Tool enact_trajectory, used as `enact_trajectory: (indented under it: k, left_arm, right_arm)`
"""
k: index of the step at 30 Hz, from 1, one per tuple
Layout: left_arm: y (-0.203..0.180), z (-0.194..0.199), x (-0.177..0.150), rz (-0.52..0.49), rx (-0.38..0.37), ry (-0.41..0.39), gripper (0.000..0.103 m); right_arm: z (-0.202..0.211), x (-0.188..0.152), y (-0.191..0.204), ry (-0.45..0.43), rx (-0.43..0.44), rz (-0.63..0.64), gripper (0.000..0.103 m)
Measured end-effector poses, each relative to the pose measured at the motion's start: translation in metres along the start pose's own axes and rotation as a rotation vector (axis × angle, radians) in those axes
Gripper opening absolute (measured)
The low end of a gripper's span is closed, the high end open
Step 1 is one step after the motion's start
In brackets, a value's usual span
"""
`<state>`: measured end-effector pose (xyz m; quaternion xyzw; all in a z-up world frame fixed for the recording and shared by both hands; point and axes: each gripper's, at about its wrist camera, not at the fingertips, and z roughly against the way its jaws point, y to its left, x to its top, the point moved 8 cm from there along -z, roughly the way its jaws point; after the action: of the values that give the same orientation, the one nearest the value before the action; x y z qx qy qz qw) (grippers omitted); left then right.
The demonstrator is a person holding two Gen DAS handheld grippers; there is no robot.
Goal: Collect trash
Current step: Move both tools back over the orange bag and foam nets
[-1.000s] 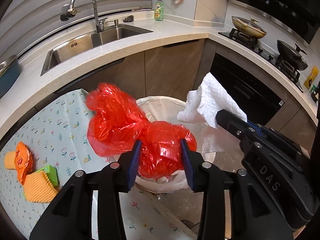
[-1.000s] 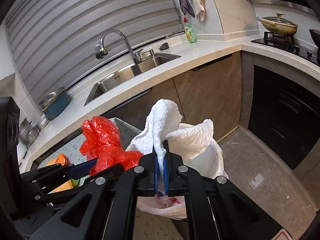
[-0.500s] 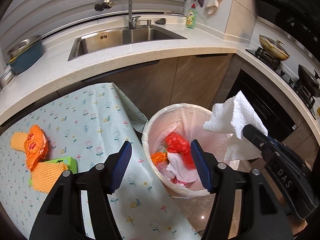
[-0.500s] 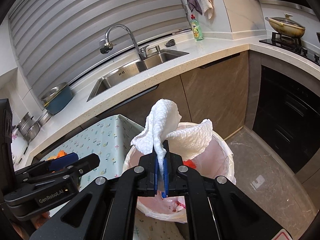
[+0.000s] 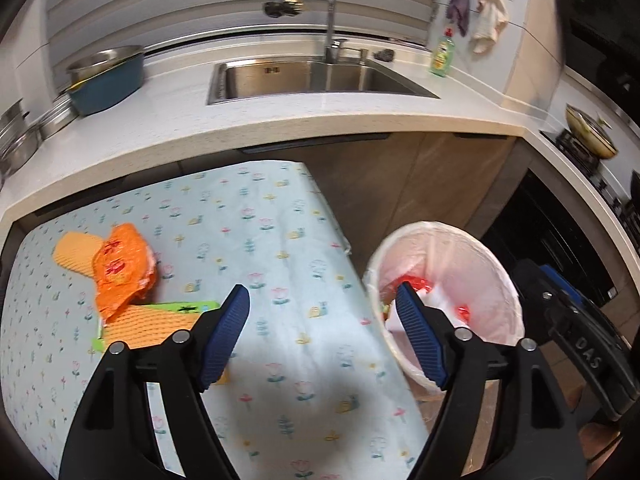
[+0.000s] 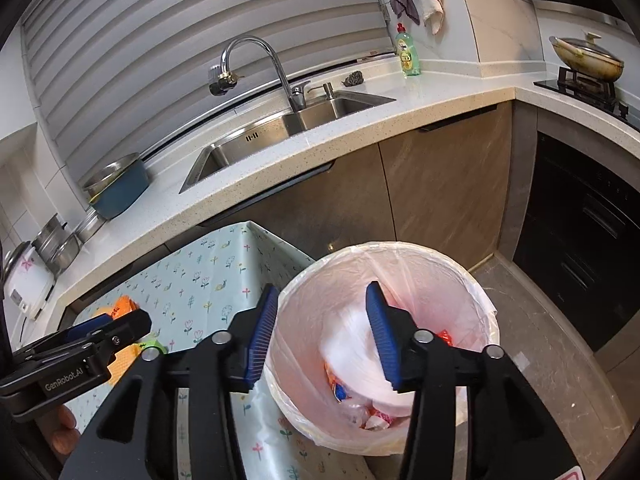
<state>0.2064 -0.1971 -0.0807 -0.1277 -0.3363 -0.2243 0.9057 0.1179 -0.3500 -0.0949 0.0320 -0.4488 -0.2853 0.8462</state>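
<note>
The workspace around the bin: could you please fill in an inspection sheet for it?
Surface: floral tablecloth covers the table.
Job's things: orange wrapper, orange foam nets and a green packet lie on the cloth; white paper towel in the lined trash bin.
Clutter: nothing seen.
Grippers: left gripper open, empty, over the cloth; right gripper just opened, empty, above the bin.
Cables: nothing seen.
Surroundings: sink, dish soap, blue basin, lidded pan.

Left gripper [image 5: 322,302] angled downward, blue-padded jaws wide apart w/ nothing between them, having just been opening. Right gripper [image 6: 322,300], alongside on its right, also tilted down, jaws parted after just opening, nothing clamped. Fingertips of the person's left hand [image 6: 64,432] visible under the left gripper's body.
</note>
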Motion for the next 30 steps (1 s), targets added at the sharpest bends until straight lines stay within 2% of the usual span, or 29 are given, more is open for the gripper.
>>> enact_trajectory:
  k: [9,21,30]
  left_arm:
    - [0.073,0.008,-0.006,0.124,0.062,0.004,0.076]
    - [0.153,0.032,-0.021,0.179,0.151,-0.006,0.079]
    - [0.230,0.041,-0.037,0.262,0.224,0.008,0.082]
  right_arm:
    - [0.001,-0.008,0.050,0.027,0.074,0.044,0.048]
    - [-0.008,-0.041,0.145,0.093,0.185,0.139,0.048]
    - [-0.025,-0.065,0.213,0.152,0.256,0.204,0.048]
